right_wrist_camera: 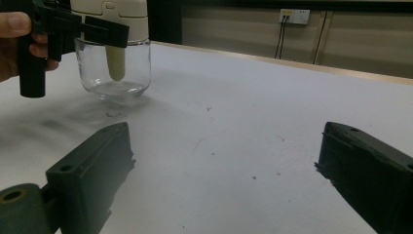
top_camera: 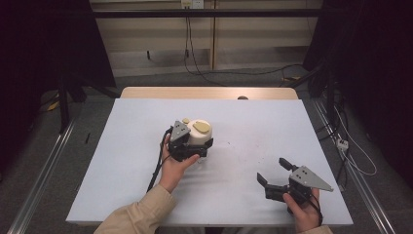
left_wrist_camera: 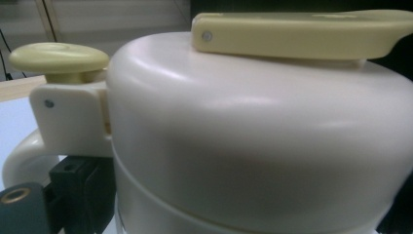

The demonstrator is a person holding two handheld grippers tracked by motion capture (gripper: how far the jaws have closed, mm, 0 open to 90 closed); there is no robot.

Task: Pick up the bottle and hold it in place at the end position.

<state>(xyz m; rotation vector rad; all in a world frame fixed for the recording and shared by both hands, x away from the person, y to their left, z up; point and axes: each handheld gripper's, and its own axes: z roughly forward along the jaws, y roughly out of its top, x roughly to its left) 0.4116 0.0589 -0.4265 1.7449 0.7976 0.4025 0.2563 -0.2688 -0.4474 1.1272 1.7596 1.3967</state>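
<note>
The left hand-held gripper point(top_camera: 195, 145) is seen in the high view pressed against a jar point(top_camera: 198, 136) that stands upright near the middle of the surface point(top_camera: 253, 126). In the right gripper view its black jaws are seen clamped on either side of the jar point(right_wrist_camera: 114, 58) just below the cream lid point(right_wrist_camera: 109, 9), so the jar is being grasped at the neck. In the left gripper view the cream lid point(left_wrist_camera: 253, 136) is shown at very close range, with a pale yellow flap point(left_wrist_camera: 302, 34) lying on top and a round pale yellow knob point(left_wrist_camera: 58, 58) at one side above a curved cream handle point(left_wrist_camera: 24, 156). The lower part of the jar is clear glass, and a pale yellow piece point(right_wrist_camera: 116, 62) is seen hanging inside it. The right hand-held gripper point(top_camera: 275, 173) is held low over the near right part of the surface, well apart from the jar; its jaws are spread wide and nothing is held between them. No brand, label or readable writing can be made out on the jar or the lid.
</note>
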